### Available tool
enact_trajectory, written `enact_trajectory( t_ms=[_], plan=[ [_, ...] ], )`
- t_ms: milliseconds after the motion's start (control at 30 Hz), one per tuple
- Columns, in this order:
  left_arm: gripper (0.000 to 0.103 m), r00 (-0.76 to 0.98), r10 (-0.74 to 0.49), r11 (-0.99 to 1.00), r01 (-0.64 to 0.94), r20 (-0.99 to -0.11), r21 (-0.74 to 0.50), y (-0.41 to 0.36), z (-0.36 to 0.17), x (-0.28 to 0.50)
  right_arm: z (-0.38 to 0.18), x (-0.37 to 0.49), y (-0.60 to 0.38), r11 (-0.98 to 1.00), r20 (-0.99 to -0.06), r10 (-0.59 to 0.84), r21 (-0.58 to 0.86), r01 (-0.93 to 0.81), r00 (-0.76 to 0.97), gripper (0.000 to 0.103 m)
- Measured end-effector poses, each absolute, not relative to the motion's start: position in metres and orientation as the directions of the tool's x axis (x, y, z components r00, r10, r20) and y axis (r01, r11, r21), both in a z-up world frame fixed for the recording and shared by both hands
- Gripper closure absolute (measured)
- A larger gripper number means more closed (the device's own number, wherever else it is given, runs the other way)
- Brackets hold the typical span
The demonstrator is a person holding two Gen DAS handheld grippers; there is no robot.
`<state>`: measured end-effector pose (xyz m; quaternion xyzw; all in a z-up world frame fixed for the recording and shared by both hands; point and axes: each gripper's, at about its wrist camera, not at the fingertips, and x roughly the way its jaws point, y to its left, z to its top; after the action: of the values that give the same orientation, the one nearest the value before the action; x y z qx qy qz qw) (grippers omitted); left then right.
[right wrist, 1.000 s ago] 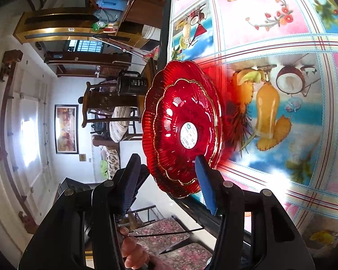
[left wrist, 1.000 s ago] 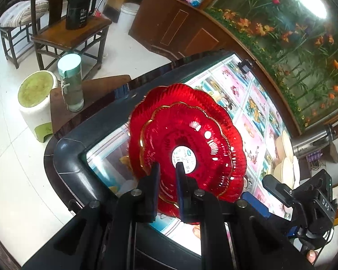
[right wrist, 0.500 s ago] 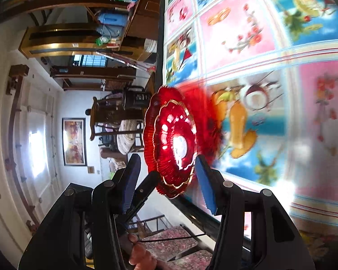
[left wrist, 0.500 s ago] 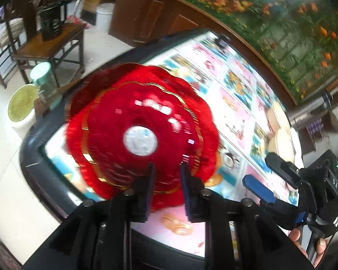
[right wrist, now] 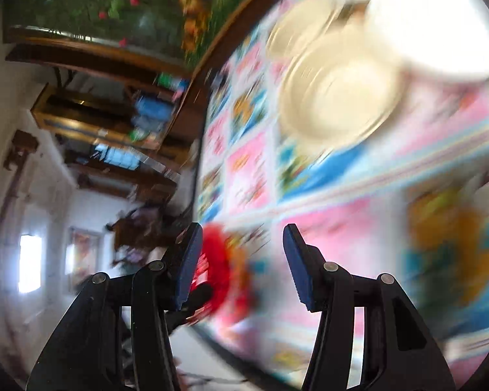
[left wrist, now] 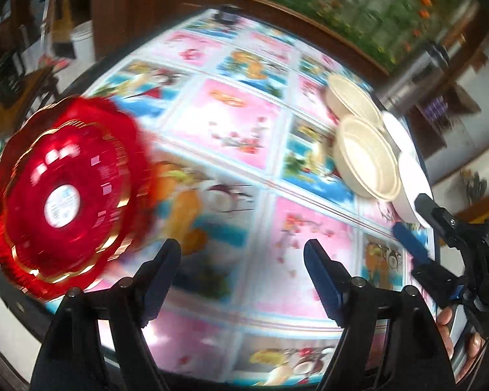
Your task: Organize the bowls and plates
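- The left tool (left wrist: 243, 268) hangs over the worktop (left wrist: 231, 130), which wears a bright cloth of pink and blue picture squares. Its jaws are opening, they stand wide apart, and only bare cloth shows between them.
- The red plates (left wrist: 65, 192), scalloped with gold rims and stacked one inside the other, lie at the worktop's near left corner, off to the left of that tool and clear of its fingers (left wrist: 159, 270). A round white sticker (left wrist: 63, 206) marks the middle of the top plate.
- Toward the far right edge sit two cream bowls (left wrist: 366, 156), one just behind the other, and hard against them on the right are white dishes (left wrist: 410, 176); with the blur I take these for two, though I cannot be sure.
- The right tool (right wrist: 241, 264) has its jaws partly apart and grips nothing. In its own view the cream bowls and a white dish lie ahead of it, well apart from its blue pads (right wrist: 296, 267), and the red plates peek out low beside its left finger.
- From the left tool's view, the right tool shows at the worktop's right edge, with a person's hand (left wrist: 453, 332) wrapped round its handle.
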<state>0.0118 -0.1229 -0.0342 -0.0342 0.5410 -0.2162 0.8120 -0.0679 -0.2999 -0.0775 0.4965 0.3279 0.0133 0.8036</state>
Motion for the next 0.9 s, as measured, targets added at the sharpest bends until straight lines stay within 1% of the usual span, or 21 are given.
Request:
enact_trajectory(
  t_ms=[67,100,133,267,500,800,900],
  plan=[
    [0.025,0.322,-0.386,0.899,0.343,-0.865,-0.274,-0.140,-0.032,0.013,-0.073,-0.083,-0.317,0.538,-0.527,0.272,0.777,0.327,0.805,0.050],
    [0.025,0.327,-0.382,0.899,0.349,-0.864,-0.266,-0.147,-0.031,0.014,-0.073,-0.093,-0.328,0.541,-0.525,0.242,0.771,0.335,0.816,0.044],
    [0.025,0.331,-0.379,0.899,0.353,-0.864,-0.259,-0.154,-0.030,0.017,-0.073,-0.098,-0.337,0.534,-0.514,0.234,0.777,0.333,0.825,0.041],
    [0.025,0.352,-0.373,0.904,0.347,-0.858,-0.251,-0.179,-0.025,0.035,-0.075,-0.115,-0.371,0.500,-0.491,0.193,0.794,0.345,0.850,0.041],
    [0.025,0.417,-0.345,0.922,0.317,-0.841,-0.221,-0.209,-0.019,0.062,-0.094,-0.114,-0.394,0.404,-0.454,0.238,0.850,0.338,0.858,0.041],
    [0.025,0.407,-0.316,0.931,0.309,-0.857,-0.196,-0.242,-0.037,0.085,-0.104,-0.076,-0.384,0.387,-0.496,0.242,0.838,0.385,0.834,0.041],
    [0.025,0.417,-0.306,0.934,0.306,-0.856,-0.185,-0.252,-0.041,0.094,-0.104,-0.070,-0.384,0.398,-0.519,0.213,0.820,0.412,0.828,0.041]
  ],
)
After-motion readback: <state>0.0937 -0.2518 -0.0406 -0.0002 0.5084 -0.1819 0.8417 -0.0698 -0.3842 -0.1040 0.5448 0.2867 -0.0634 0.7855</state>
